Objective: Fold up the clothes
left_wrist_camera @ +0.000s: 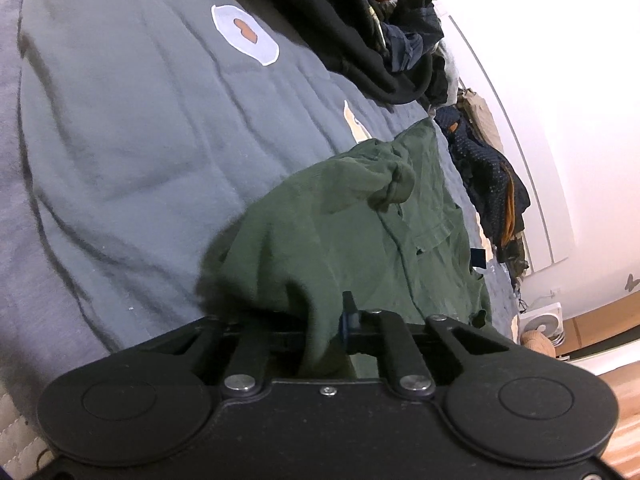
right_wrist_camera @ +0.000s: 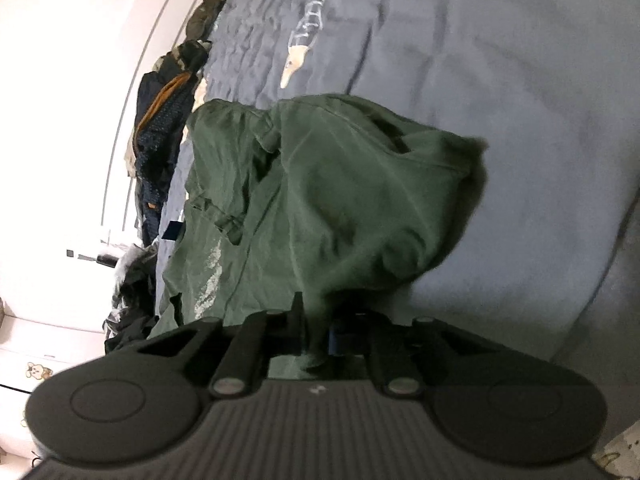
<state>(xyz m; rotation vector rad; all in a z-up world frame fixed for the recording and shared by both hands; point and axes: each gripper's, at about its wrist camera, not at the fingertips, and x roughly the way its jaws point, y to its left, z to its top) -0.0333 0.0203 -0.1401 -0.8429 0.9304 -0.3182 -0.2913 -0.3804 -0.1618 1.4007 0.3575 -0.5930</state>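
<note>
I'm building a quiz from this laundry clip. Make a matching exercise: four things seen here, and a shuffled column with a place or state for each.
Things:
1. crumpled dark green shirt
2. grey-blue quilted bedspread
3. pile of black and navy clothes
4. small white fan

Places or states:
A. on the floor by the wall
B. pinched by the left gripper and the right gripper
C. spread under the shirt
D. heaped at the bed's far edge

Pairs: 1-B, 2-C, 3-D, 4-A

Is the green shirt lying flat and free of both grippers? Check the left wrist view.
No: the green shirt is bunched, and a fold of it runs down between the closed fingers of the left gripper.
</note>
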